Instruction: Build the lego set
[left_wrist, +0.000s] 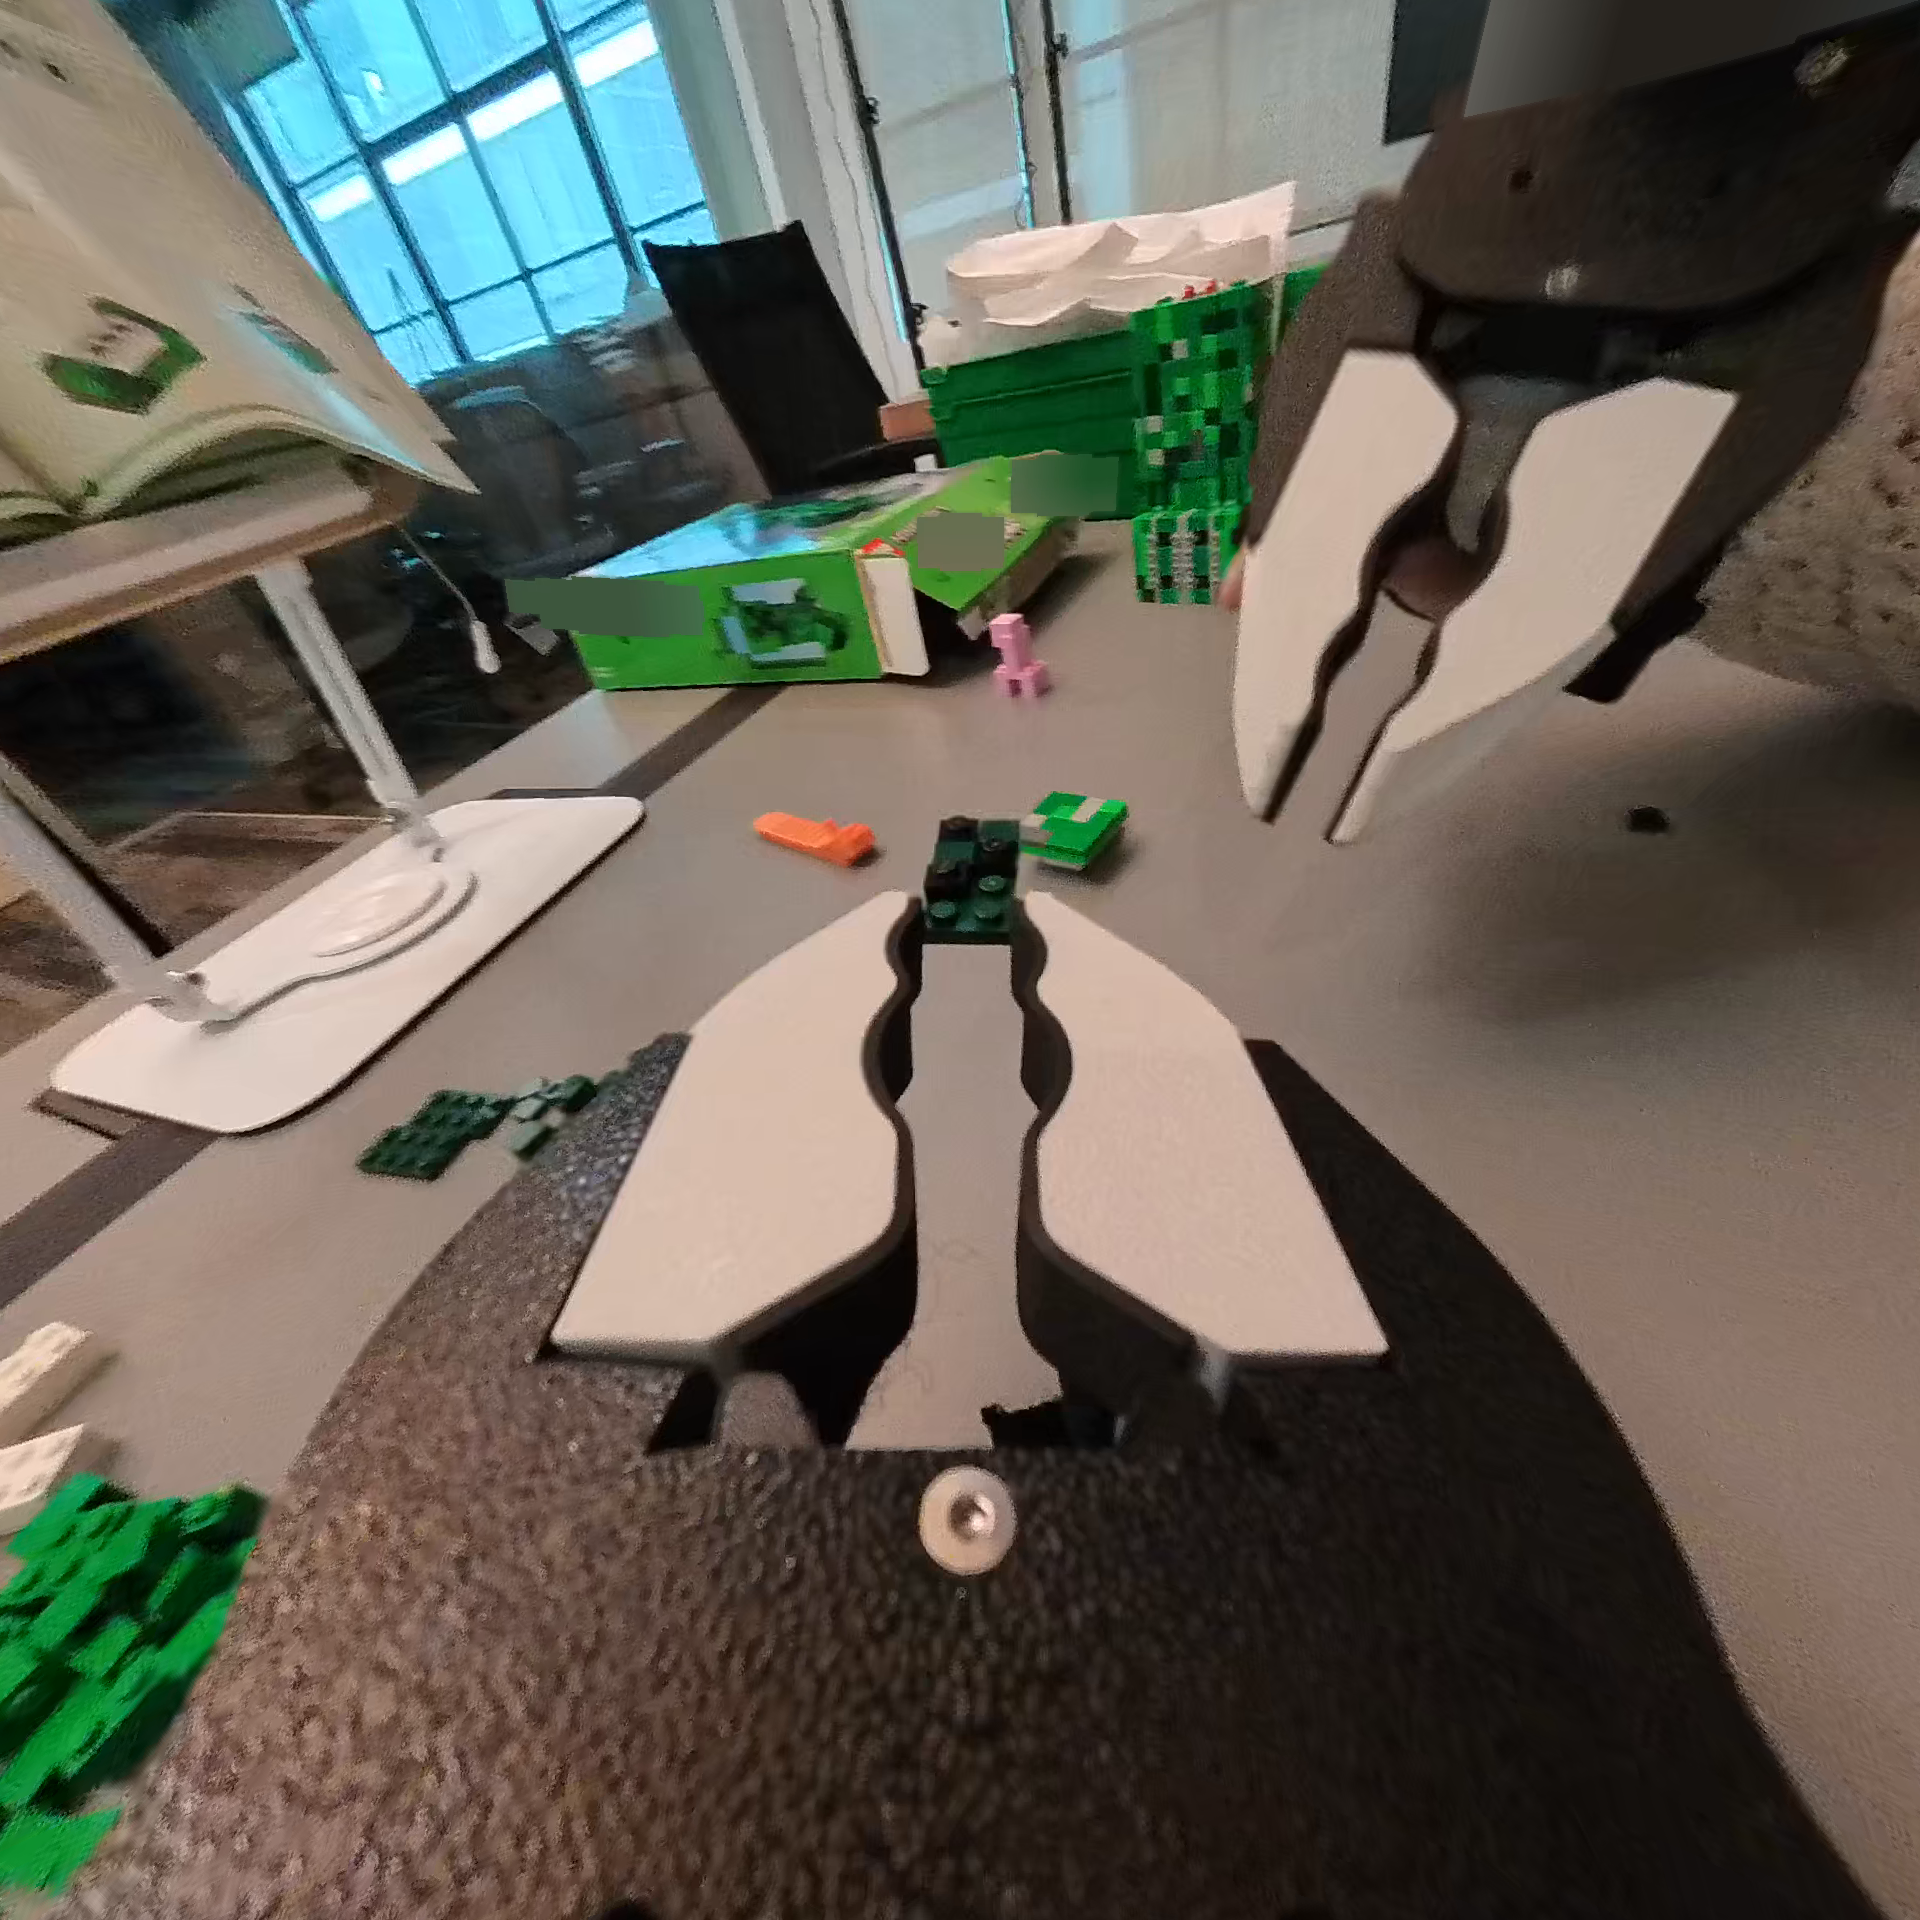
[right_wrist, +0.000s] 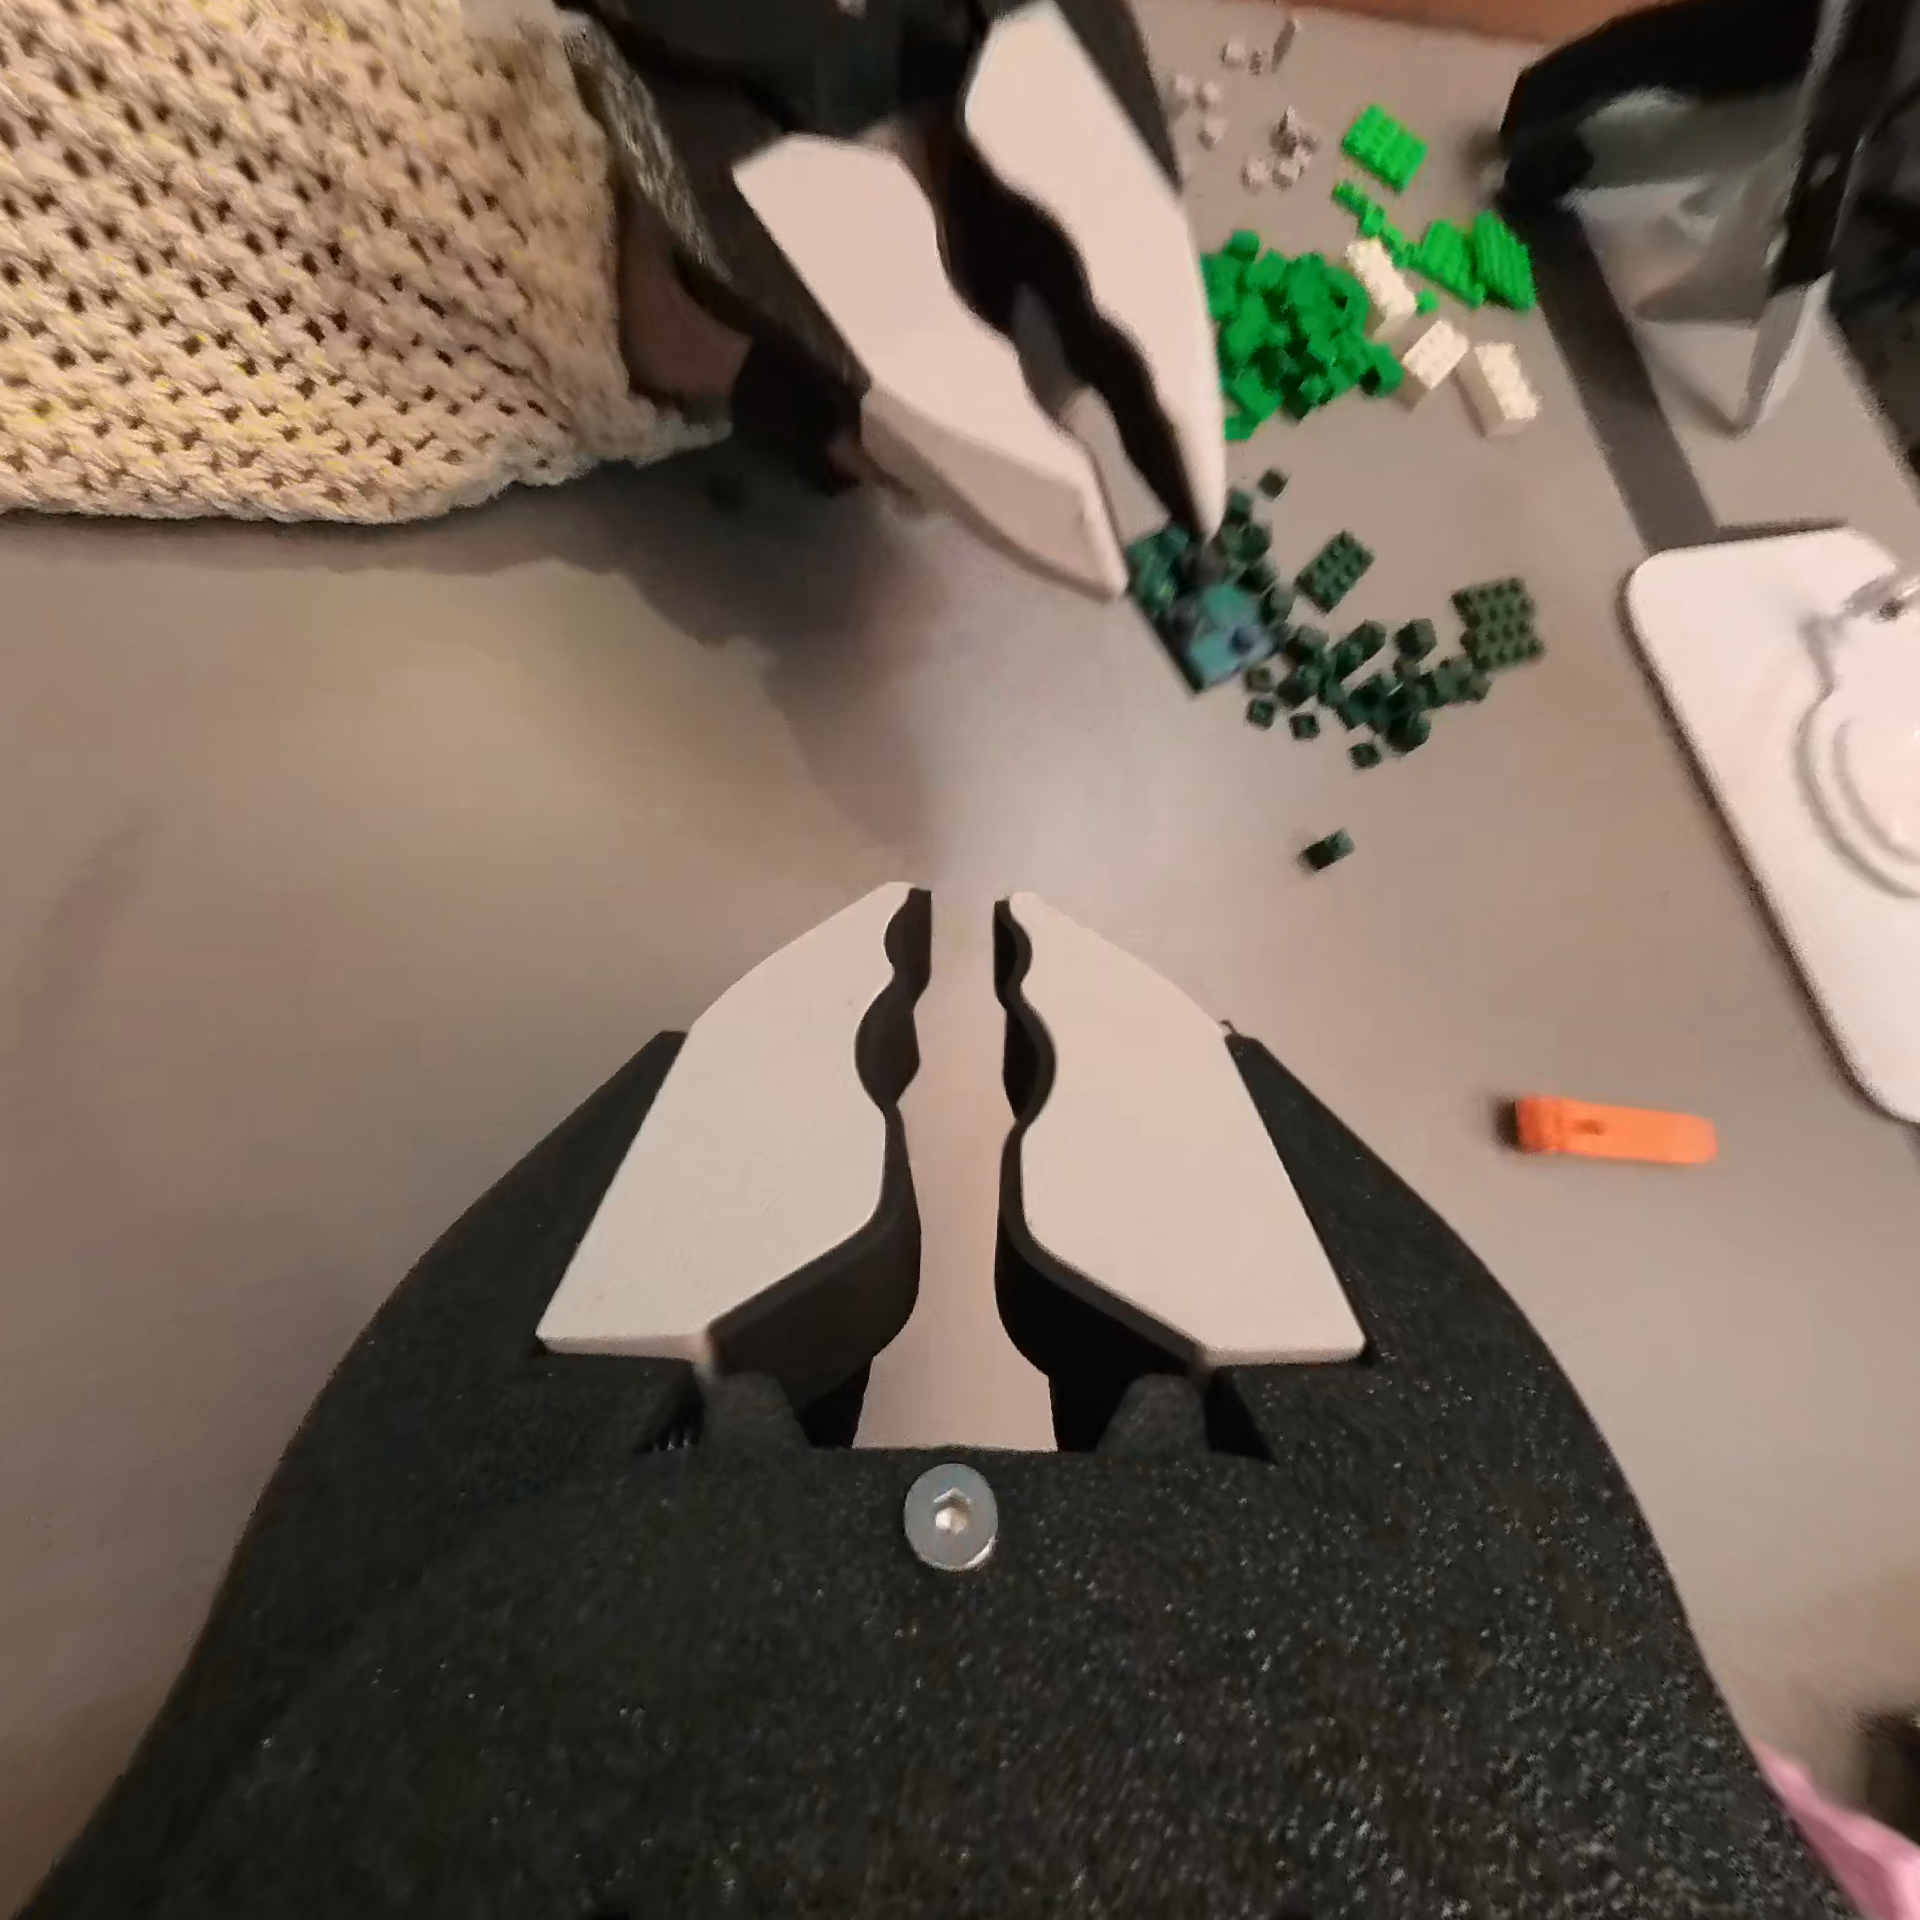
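My left gripper (left_wrist: 971, 914) is shut on a small dark green lego assembly (left_wrist: 975, 873) and holds it by its near end, above the grey table (left_wrist: 1351, 1091). The right wrist view shows that gripper (right_wrist: 1158, 540) from above with the dark green assembly (right_wrist: 1205, 623) at its tips, over a scatter of dark green pieces (right_wrist: 1382, 675). My right gripper (right_wrist: 961, 904) is open by a narrow gap and empty, over bare table. It also shows in the left wrist view (left_wrist: 1299, 821), up and to the right of the held assembly.
An orange brick separator (left_wrist: 816, 836) (right_wrist: 1605, 1132) and a small bright green build (left_wrist: 1075, 831) lie beyond the left gripper. A pink figure (left_wrist: 1018, 655), a green box (left_wrist: 748, 613) and a tall green build (left_wrist: 1195, 436) stand farther back. A white stand base (left_wrist: 353, 966) (right_wrist: 1787, 769) carries a booklet (left_wrist: 156, 343). A bright green pile (right_wrist: 1288, 332) and white bricks (right_wrist: 1455, 364) lie nearby. Left tips to right tips: about 8 cm.
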